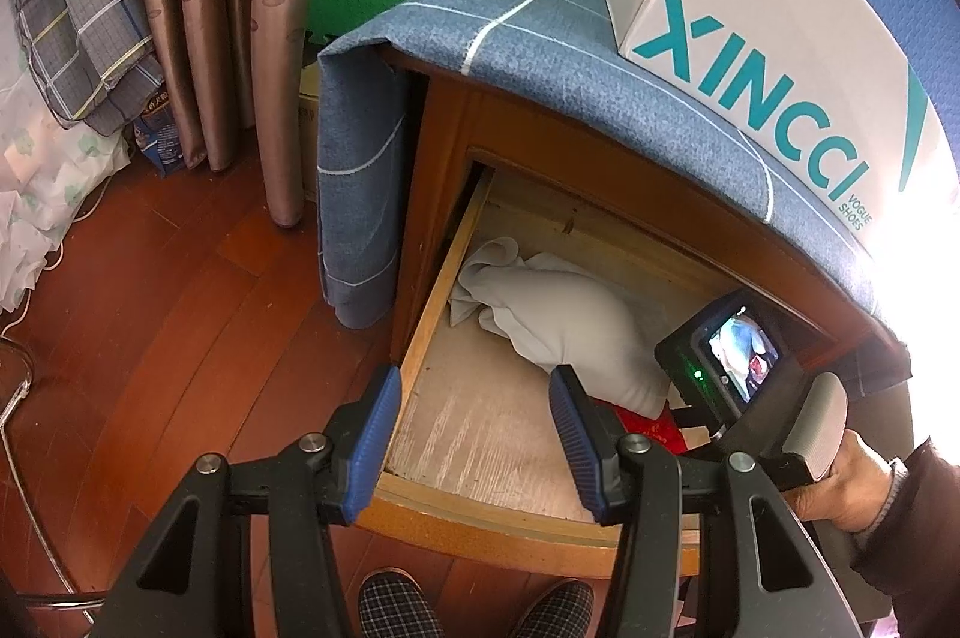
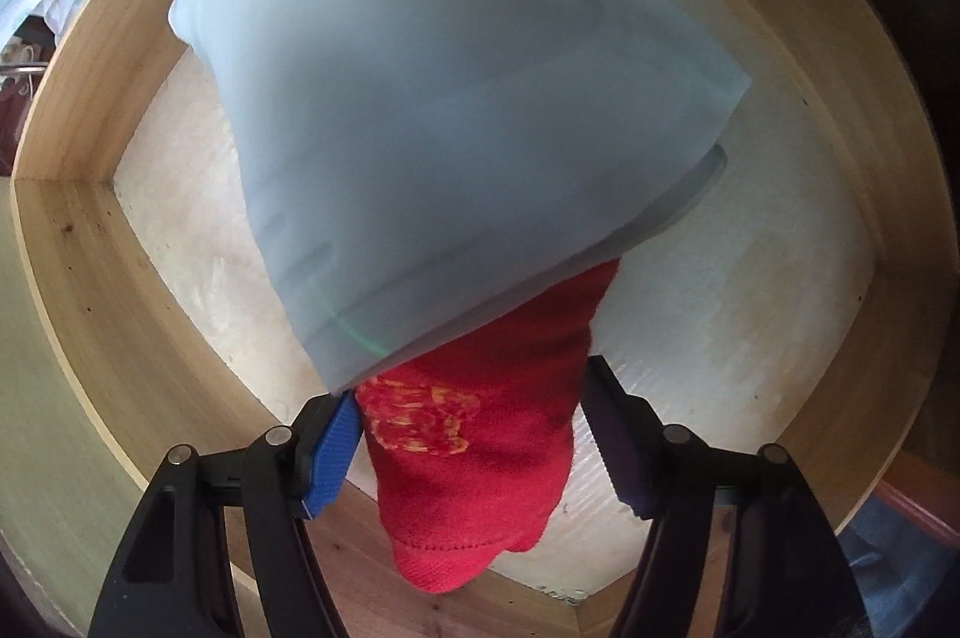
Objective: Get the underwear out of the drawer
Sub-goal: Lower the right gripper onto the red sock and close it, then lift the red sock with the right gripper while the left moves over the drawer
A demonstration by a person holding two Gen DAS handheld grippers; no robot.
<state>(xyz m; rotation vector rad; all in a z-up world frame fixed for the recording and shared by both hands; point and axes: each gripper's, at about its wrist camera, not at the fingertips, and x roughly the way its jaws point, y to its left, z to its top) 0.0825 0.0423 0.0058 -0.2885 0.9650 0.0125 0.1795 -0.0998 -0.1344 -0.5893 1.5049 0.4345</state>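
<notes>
An open wooden drawer (image 1: 433,290) holds a pale grey-blue garment (image 1: 558,314) bunched in its middle, with a red cloth (image 1: 648,428) peeking out beside it. My left gripper (image 1: 474,386) hovers open above the drawer's front left corner, with nothing between its fingers. In the right wrist view my right gripper (image 2: 471,386) points straight down into the drawer (image 2: 66,248). The red knitted garment (image 2: 474,476), with yellow embroidery, lies between its fingers. A thin gap shows at the right pad (image 2: 618,452), and the cloth is not pinched. The pale garment (image 2: 450,98) covers the red one's far end.
The wooden cabinet is draped with a blue cloth (image 1: 540,56) and carries a white shoe box (image 1: 762,14). A hand (image 1: 852,488) holds the right gripper's body with its small screen (image 1: 741,350). Curtains (image 1: 240,8) and checked bedding (image 1: 78,14) are at left, and slippers (image 1: 396,608) stand on the wood floor.
</notes>
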